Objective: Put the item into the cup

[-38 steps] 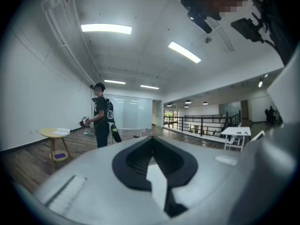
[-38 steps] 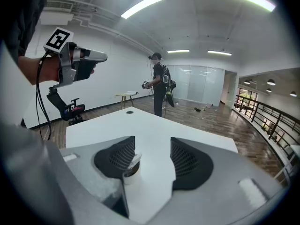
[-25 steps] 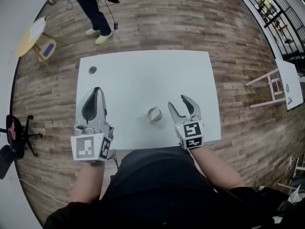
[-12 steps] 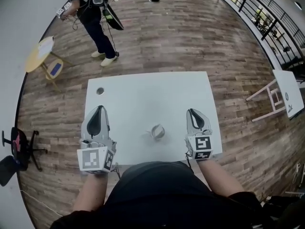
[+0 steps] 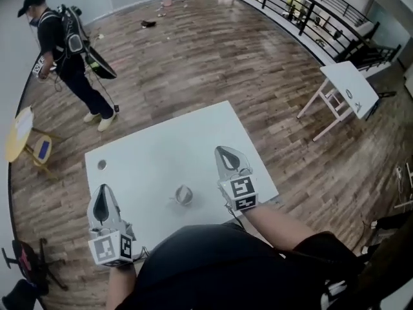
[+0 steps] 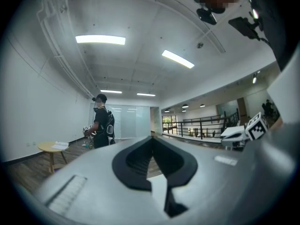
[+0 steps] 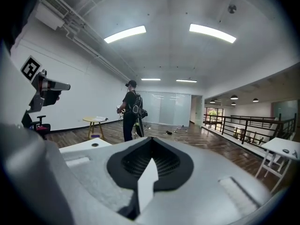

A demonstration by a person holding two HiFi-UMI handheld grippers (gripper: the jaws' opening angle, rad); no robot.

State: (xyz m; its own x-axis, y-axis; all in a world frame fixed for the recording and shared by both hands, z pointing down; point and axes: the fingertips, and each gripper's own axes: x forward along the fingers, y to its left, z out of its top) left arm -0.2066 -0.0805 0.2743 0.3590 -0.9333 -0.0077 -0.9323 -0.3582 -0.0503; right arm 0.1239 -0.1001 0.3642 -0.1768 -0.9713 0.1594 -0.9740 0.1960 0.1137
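Observation:
A small grey cup stands on the white table near its front edge; what is inside it is too small to make out. My right gripper is to the right of the cup and apart from it, its jaws closed fully together with nothing between them. My left gripper is at the table's front left corner, also shut and empty. Both gripper views look out level over the room past closed jaws, for the left gripper and the right gripper. The cup is in neither gripper view.
A small grey round disc sits in the table's far left corner. A person in black stands on the wood floor beyond it, near a yellow round table. A white folding table and a railing are at the right.
The right gripper's jaws have gone from wide open to shut with nothing in them, and it has moved away from the cup. The head view has swung up and sideways.

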